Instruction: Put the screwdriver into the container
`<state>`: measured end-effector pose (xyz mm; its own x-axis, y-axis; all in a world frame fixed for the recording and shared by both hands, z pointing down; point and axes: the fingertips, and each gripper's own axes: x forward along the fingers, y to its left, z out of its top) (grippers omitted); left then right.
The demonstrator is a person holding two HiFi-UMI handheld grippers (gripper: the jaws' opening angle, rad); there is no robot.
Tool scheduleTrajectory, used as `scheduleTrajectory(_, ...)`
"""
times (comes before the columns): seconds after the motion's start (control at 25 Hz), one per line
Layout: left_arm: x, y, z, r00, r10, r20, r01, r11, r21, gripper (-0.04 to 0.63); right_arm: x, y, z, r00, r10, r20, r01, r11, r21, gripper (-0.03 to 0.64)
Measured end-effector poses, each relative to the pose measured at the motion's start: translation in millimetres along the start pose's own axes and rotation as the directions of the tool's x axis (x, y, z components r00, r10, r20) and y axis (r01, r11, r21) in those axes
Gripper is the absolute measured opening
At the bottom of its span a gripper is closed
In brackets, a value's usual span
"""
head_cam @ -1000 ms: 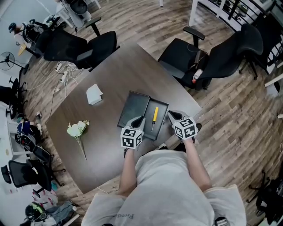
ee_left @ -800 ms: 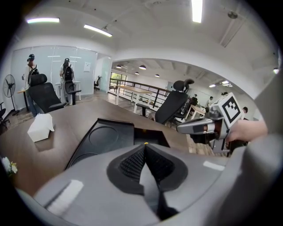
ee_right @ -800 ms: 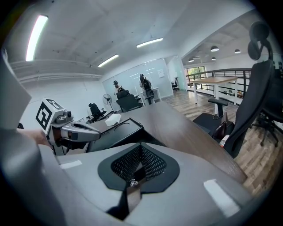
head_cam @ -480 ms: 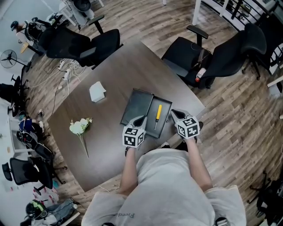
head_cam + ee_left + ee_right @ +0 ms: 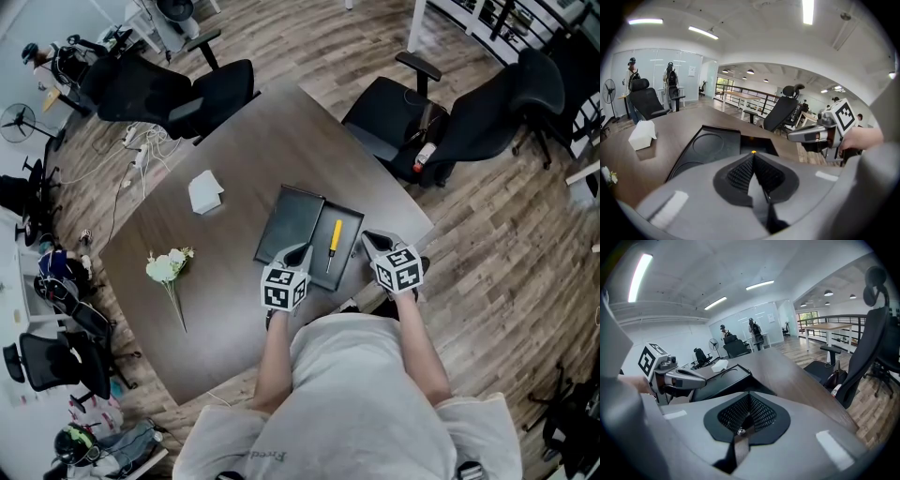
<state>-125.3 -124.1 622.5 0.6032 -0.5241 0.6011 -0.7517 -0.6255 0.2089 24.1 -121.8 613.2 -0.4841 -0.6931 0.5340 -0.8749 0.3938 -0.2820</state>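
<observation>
A screwdriver (image 5: pixel 333 240) with a yellow handle lies inside the right compartment of the black container (image 5: pixel 281 220) on the dark table (image 5: pixel 234 150). My left gripper (image 5: pixel 298 251) rests at the container's near edge, just left of the screwdriver, its jaws shut on nothing. In the left gripper view the shut pads (image 5: pixel 740 171) meet in a ridge, and the container (image 5: pixel 712 145) lies just beyond them. My right gripper (image 5: pixel 367 240) sits off the container's right side, also shut and empty. The right gripper view shows its closed tips (image 5: pixel 749 394) and the left gripper (image 5: pixel 691 379) beside the container (image 5: pixel 724 378).
A white folded cloth (image 5: pixel 204 192) and a white flower sprig (image 5: pixel 164 272) lie on the left half of the table. Black office chairs stand past the far corners (image 5: pixel 389 117) (image 5: pixel 178 94). The table's right edge (image 5: pixel 417 225) runs close to my right gripper.
The head view has shifted slightly. Both grippers and the screwdriver keep their places by the container.
</observation>
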Motion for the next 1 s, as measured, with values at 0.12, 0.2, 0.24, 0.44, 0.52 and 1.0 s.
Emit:
scheduleTrajectory(0.12, 0.6, -1.6, 2.3, 1.000, -0.003, 0.001, 0.003, 1.000, 0.002, 0.055, -2.4, -1.3, 0.8, 1.000, -0.004, -0.001, 0.004, 1.000, -0.003, 0.002)
scheduleTrajectory(0.2, 2.3, -2.9, 4.0, 1.000, -0.006, 0.003, 0.006, 1.000, 0.003, 0.055, -3.2, -2.6, 0.9, 1.000, -0.005, -0.001, 0.005, 1.000, -0.006, 0.002)
scheduleTrajectory(0.24, 3.1, -3.5, 4.2, 1.000, -0.007, 0.002, 0.007, 1.000, 0.004, 0.055, -3.4, -3.0, 0.3, 1.000, -0.005, -0.002, 0.005, 1.000, -0.006, 0.002)
scheduleTrajectory(0.44, 3.5, -5.9, 2.9, 1.000, -0.013, -0.005, 0.013, 1.000, 0.007, 0.055, -4.5, -3.3, -1.8, 1.000, -0.008, -0.006, 0.008, 1.000, -0.004, 0.002)
scheduleTrajectory(0.52, 3.6, -6.5, 1.5, 1.000, -0.014, -0.008, 0.014, 1.000, 0.008, 0.055, -4.6, -2.8, -3.0, 1.000, -0.006, -0.007, 0.006, 1.000, -0.003, 0.002)
scheduleTrajectory(1.0, 7.5, -4.7, -2.3, 1.000, -0.017, -0.019, 0.017, 1.000, 0.007, 0.055, -2.0, -3.1, -7.4, 1.000, -0.006, -0.014, 0.006, 1.000, -0.004, 0.002)
